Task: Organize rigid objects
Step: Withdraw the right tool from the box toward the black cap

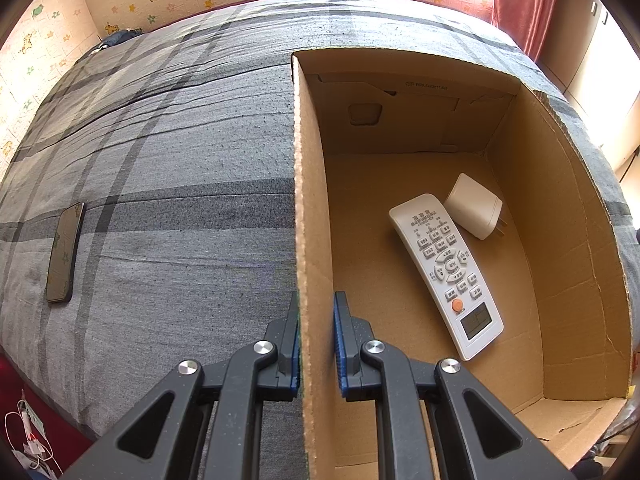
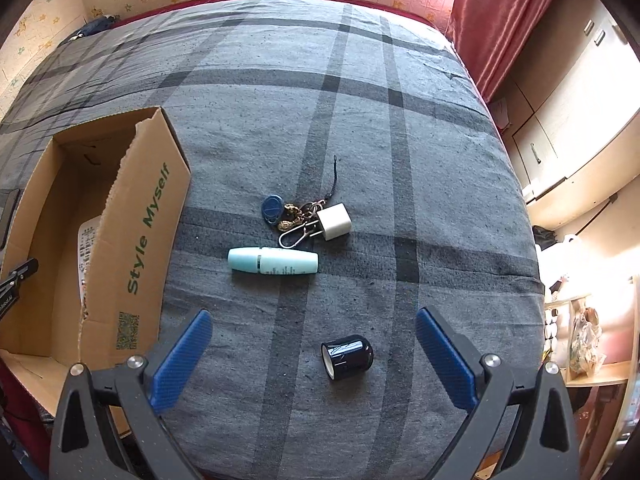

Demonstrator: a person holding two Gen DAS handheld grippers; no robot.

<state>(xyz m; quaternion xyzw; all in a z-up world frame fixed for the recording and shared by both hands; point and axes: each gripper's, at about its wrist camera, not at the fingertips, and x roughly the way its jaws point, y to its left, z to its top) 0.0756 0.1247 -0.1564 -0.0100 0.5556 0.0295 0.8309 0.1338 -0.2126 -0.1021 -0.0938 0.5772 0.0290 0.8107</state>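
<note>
I had the job partly done at this point. My left gripper [image 1: 316,344] was pinched onto the left wall of the cardboard box [image 1: 308,200], its blue pads pressed against both faces of the cardboard, steadying the box on the plaid bed cover [image 1: 160,160]. Inside, at the right of the left wrist view, lay the white remote [image 1: 446,274] and, just beside its top end, a white plug adapter [image 1: 474,206], so two things were already stowed. My right gripper [image 2: 314,354] was spread wide and held nothing; between its blue fingers, low in the right wrist view, sat a small black cap-like piece [image 2: 347,356] on the cover, which I judged to be the next pick. Further up, near the middle of that frame, a pale blue tube [image 2: 273,261], a bunch of keys [image 2: 286,214] and a small white charger cube [image 2: 335,222] waited, the keys and cube touching. A dark phone [image 1: 65,252] also lay on the cover at the left of the left wrist view, well apart from the box. That left four or five things outside, so I reckoned less than half was done.
</note>
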